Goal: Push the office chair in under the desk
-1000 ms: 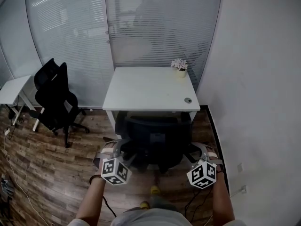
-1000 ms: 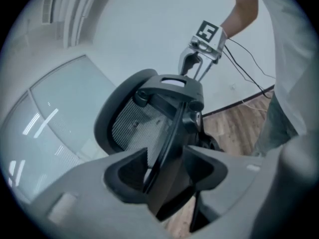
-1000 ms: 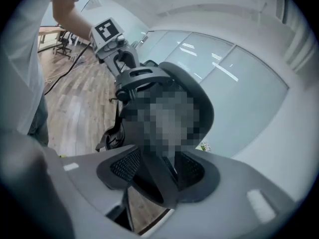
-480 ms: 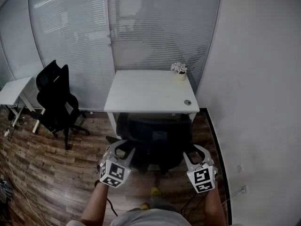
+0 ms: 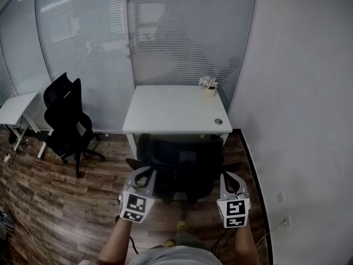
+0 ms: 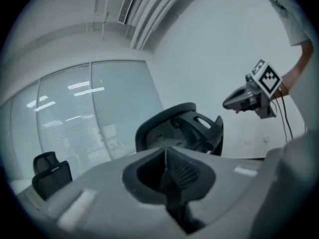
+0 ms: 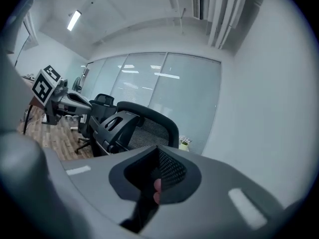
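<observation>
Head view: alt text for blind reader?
A black mesh office chair stands pushed in against a white rectangular desk. The person's left gripper and right gripper hang behind it, clear of it, both empty and shut; the left jaws have just been closing.

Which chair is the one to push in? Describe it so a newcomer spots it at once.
Find the white desk against the blinds, by the right-hand wall, with a small potted plant on it. The office chair is the black one directly in front of that desk. The other black chair stands off to the left, beside a smaller white table.
</observation>
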A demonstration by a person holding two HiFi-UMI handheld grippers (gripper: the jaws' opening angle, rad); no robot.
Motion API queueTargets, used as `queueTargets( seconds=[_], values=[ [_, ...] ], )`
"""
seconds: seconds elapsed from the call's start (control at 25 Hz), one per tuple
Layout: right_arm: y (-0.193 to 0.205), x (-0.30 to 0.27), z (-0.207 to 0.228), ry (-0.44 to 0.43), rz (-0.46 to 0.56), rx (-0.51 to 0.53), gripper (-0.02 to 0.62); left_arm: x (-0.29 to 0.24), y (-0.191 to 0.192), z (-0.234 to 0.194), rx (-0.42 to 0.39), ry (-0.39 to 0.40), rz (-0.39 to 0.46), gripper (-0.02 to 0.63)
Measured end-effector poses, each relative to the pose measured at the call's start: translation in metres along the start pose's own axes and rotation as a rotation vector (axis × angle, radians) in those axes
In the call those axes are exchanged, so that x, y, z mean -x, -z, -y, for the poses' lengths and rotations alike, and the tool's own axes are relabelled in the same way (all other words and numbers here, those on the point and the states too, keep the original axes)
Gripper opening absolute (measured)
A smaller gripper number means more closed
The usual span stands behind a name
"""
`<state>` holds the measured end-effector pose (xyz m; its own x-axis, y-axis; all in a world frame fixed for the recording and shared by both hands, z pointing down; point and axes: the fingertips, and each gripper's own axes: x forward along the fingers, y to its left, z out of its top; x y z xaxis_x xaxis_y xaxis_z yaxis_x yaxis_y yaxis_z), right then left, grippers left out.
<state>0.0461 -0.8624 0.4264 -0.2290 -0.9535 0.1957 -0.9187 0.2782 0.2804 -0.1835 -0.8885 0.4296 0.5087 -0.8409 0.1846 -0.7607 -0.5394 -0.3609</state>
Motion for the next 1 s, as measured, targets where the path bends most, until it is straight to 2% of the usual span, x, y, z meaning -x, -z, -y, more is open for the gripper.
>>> queueTargets(
  seconds=[0.32, 0.56, 1.0],
  values=[
    [-0.002, 0.016, 0.004, 0.033, 0.052, -0.138, 0.0, 0.012, -0.007, -0.005, 0.058, -0.043, 0.031, -0.002],
    [-0.007, 0.02, 0.0, 0.03, 0.077, -0.157, 0.0, 0.02, -0.004, -0.01, 0.1, -0.065, 0.039, -0.002],
    [-0.008, 0.021, -0.005, 0.032, 0.073, -0.156, 0.0, 0.028, -0.008, -0.017, 0.129, -0.088, 0.065, -0.002]
  ],
)
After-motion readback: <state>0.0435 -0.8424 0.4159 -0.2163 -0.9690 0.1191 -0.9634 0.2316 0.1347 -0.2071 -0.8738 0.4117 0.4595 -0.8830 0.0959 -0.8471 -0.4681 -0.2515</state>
